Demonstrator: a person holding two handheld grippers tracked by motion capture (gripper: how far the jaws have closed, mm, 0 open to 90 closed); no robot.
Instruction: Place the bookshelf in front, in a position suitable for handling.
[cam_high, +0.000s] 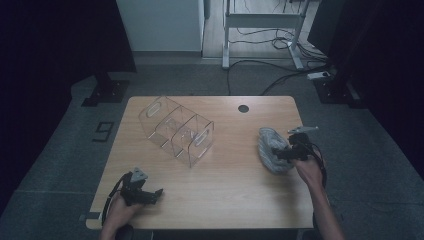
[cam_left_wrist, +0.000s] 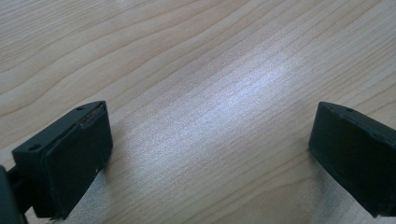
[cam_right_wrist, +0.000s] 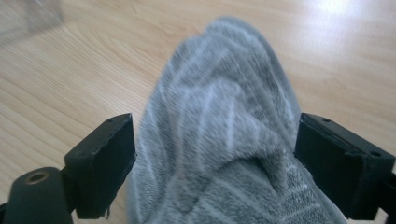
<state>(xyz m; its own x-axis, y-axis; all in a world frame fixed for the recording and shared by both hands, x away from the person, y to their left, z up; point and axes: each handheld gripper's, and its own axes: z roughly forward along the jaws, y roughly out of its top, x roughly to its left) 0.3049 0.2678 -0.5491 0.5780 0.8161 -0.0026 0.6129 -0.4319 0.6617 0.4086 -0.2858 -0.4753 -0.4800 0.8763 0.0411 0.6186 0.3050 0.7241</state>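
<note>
Right gripper view puts your right gripper (cam_right_wrist: 215, 154) astride the grey striped sock (cam_right_wrist: 219, 135): the two black fingers (cam_right_wrist: 100, 165) stand on either side of the bundled cloth, spread wide. The sock's folds bulge out to both pads and brush them, yet nothing is pinched, so read this grip as released with the sock lying between the fingers. Beyond the sock runs bare pale wood of the bench (cam_right_wrist: 70, 84), and a blurred clear edge sits in the far upper left corner of that view.

Left gripper view has your left gripper (cam_left_wrist: 208, 149) released too, its fingers (cam_left_wrist: 70, 158) far apart with only wood grain between them.

From the high view, the sock (cam_high: 269, 147) lies near the right edge of the bench (cam_high: 235, 195), well to the right of the clear organiser (cam_high: 177, 130), with your right gripper (cam_high: 285, 153) just on the sock's right side and your hand behind it. The organiser, a transparent box with compartments, stands left of the bench's centre, turned at an angle. Your left gripper (cam_high: 150, 194) rests near the front edge, well below and to the left of the organiser, far from the sock
</note>
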